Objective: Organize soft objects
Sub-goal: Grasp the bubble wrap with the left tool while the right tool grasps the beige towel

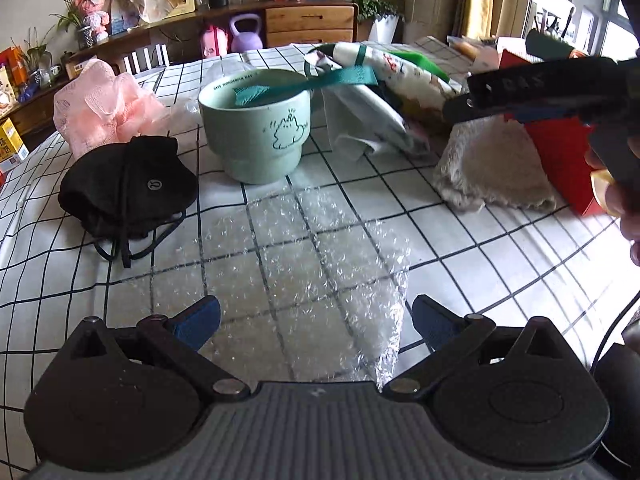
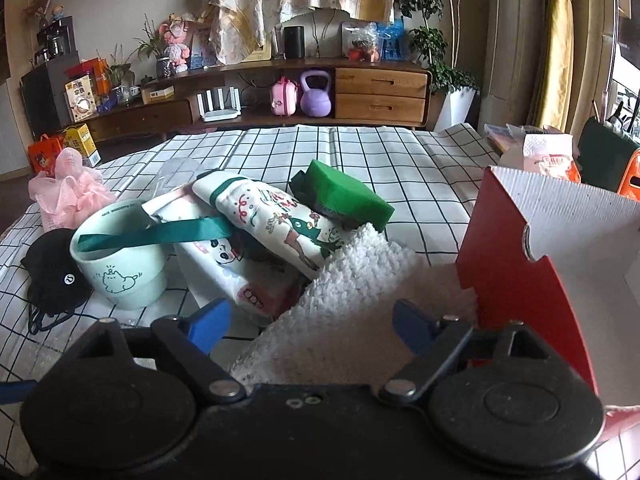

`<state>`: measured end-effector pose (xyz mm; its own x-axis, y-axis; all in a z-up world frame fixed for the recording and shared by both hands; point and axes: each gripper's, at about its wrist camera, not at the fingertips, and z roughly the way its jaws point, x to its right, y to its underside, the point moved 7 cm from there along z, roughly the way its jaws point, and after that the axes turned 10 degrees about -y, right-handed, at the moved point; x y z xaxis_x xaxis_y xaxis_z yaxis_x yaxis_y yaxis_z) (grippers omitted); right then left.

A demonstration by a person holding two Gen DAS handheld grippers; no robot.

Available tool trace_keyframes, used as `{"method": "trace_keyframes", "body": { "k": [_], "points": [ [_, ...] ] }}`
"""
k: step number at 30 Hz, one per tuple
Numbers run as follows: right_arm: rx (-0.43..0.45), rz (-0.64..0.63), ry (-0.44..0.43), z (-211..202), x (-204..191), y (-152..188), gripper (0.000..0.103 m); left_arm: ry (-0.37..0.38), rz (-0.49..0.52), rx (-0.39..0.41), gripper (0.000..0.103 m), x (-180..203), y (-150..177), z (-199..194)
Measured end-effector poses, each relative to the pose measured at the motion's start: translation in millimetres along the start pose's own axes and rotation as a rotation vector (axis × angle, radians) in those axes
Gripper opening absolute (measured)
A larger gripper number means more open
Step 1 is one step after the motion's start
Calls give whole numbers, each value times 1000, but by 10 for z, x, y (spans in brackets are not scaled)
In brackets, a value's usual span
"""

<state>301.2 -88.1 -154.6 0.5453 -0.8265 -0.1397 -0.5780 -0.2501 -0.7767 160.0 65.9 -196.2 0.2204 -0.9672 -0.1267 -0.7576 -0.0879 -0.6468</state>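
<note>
On a checked tablecloth lie a sheet of bubble wrap (image 1: 304,280), a black drawstring pouch (image 1: 128,188), a pink mesh puff (image 1: 100,108), a printed cloth bag (image 2: 276,228) with a green ribbon (image 2: 160,234), a green sponge (image 2: 344,196) and a white fluffy towel (image 2: 352,312). My left gripper (image 1: 316,320) is open just above the bubble wrap. My right gripper (image 2: 312,320) is open with the towel between its jaws, beside a red box (image 2: 516,260). The towel (image 1: 488,168) and right gripper (image 1: 520,96) also show in the left view.
A mint green cup (image 1: 256,128) stands mid-table with the ribbon draped over its rim. The red box (image 1: 560,160) stands open at the right. A wooden sideboard (image 2: 380,92) with clutter lies beyond the table. A hand (image 1: 616,196) shows at the right edge.
</note>
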Motion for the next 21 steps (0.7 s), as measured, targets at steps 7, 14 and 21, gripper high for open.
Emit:
{"method": "trace_keyframes", "body": {
  "k": [7, 14, 21],
  "points": [
    [-37, 41, 37, 166, 85, 77, 68, -12, 24, -5, 97, 24, 48, 65],
    [-35, 68, 45, 108, 140, 126, 43, -42, -24, 9, 63, -101, 1, 46],
    [-17, 91, 29, -1, 158, 111, 15, -52, -73, 9, 33, -252, -43, 51]
  ]
}}
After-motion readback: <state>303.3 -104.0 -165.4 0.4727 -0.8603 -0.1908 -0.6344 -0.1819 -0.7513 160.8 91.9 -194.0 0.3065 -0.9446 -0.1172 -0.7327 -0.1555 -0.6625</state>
